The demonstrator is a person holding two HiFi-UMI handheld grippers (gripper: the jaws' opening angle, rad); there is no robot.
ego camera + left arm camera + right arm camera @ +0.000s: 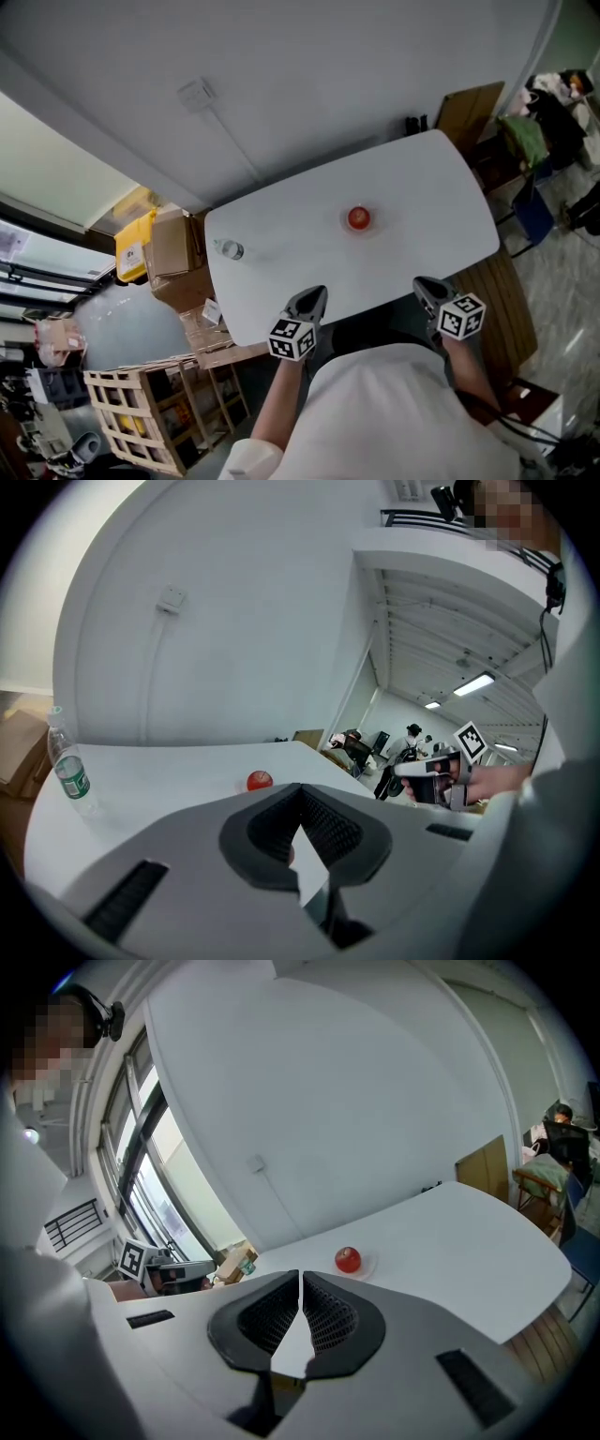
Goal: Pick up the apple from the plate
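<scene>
Left tool (pixel 309 302) and right tool (pixel 429 289) clenched, empty, at worktop (pixel 422 202) near edge; apple (pixel 358 217) on plate (pixel 344 223), well apart, mid-worktop.

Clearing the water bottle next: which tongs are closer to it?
Left. In the head view the left tongs sit at the near edge of the table, right of the bottle; the right tongs are much farther right.
</scene>
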